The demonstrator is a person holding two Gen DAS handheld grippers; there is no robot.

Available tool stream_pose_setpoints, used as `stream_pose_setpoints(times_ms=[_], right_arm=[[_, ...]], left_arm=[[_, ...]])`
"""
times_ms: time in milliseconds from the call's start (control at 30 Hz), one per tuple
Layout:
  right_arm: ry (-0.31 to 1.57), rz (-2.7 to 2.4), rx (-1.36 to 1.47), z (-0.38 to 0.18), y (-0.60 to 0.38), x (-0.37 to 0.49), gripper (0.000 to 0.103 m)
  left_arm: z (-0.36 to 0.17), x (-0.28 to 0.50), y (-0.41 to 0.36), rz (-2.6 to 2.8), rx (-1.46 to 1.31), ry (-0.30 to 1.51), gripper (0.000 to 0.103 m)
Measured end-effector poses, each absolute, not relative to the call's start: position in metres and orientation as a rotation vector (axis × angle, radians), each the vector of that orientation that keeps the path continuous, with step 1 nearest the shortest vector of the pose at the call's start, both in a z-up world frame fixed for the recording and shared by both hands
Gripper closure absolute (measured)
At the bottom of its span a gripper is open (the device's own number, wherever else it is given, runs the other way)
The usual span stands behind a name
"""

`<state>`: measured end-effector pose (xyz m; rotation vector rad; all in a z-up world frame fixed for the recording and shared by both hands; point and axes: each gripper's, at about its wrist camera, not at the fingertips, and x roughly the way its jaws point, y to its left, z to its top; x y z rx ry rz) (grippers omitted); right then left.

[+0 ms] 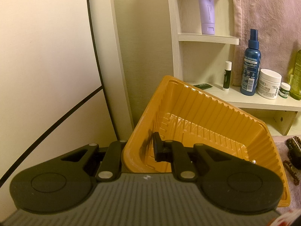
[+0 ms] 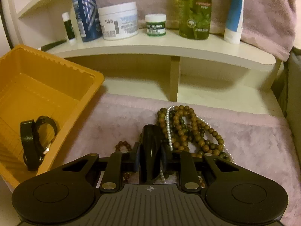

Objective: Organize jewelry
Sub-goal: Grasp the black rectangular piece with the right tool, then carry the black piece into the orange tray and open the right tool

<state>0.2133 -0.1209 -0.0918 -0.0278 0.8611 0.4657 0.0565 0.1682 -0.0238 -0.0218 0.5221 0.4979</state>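
We read "OLIVE" on the green bottle [image 2: 194,9] and "Kiehl's" on the white jar [image 1: 269,83]. Left gripper [image 1: 144,148] jaws clenched on the orange tray's [image 1: 207,116] rim. Right gripper [image 2: 150,160] jaws grasped a glossy black bangle [image 2: 150,146], upright between them, beside brown bead strands [image 2: 195,130] on the pink towel [image 2: 254,141].

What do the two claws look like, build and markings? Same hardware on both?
Same hardware. The left claw and right claw each have a grey ribbed body, two round black discs either side, and black link arms with silver rivets. A small white crosshair mark sits at the front centre of each body. No cables, sleeves or hands are in view.
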Motion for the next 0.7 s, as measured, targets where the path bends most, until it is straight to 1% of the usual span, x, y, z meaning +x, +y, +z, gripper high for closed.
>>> stream_pose_setpoints(times_ms=[400, 700], right_arm=[[0.795, 0.52, 0.137, -0.056, -0.141, 0.197, 0.081], [0.765, 0.628, 0.201, -0.029, -0.117, 0.193, 0.081]], left_arm=[[-0.024, 0.056, 0.168, 0.498, -0.022, 0.522, 0.09], [-0.024, 0.057, 0.168, 0.498, -0.022, 0.523, 0.09]])
